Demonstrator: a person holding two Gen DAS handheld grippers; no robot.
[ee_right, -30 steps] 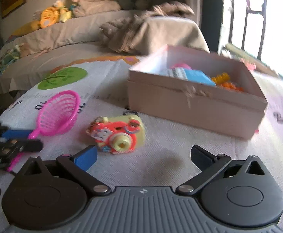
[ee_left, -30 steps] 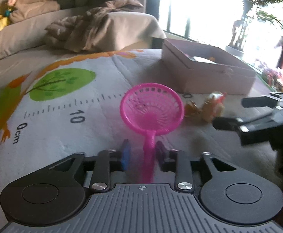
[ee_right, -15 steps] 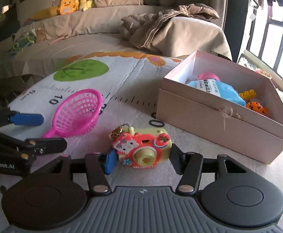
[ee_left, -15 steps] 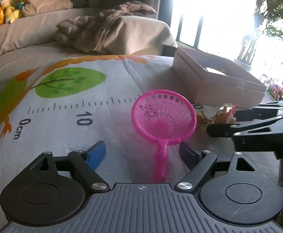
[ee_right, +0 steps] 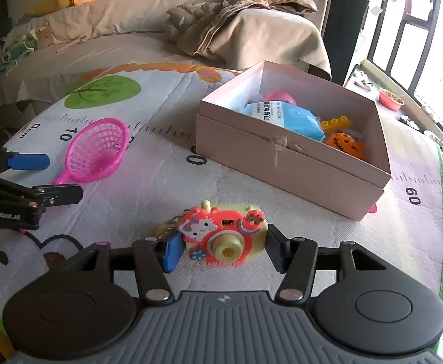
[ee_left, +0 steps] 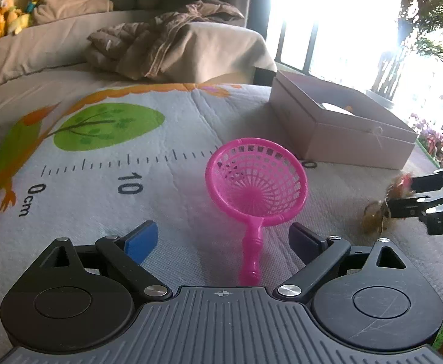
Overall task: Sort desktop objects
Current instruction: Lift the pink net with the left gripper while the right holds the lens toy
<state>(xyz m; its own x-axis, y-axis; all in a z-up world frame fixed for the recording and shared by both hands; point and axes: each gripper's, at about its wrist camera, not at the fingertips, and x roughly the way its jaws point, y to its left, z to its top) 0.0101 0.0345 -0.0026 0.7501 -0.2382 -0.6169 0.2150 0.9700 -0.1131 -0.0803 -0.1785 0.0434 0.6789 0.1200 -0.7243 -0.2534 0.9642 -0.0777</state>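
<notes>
Sorting toys off the mat point(ee_right: 167, 182) into the box point(ee_right: 282, 163).
Lifting the toy camera point(ee_right: 224, 236), now pinched in the right claw point(ee_right: 223, 247), which stood spread a second ago; opening the left claw point(ee_left: 221, 239) after letting go of the pink net point(ee_left: 256, 182), lying flat between its fingers. Keeping clear of the box's near wall, open mat between.

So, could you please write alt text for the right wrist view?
The right gripper is shut on a yellow and red plastic toy camera above a printed play mat. Behind it stands an open pink cardboard box of toys; a pink plastic net scoop lies at left.
</notes>
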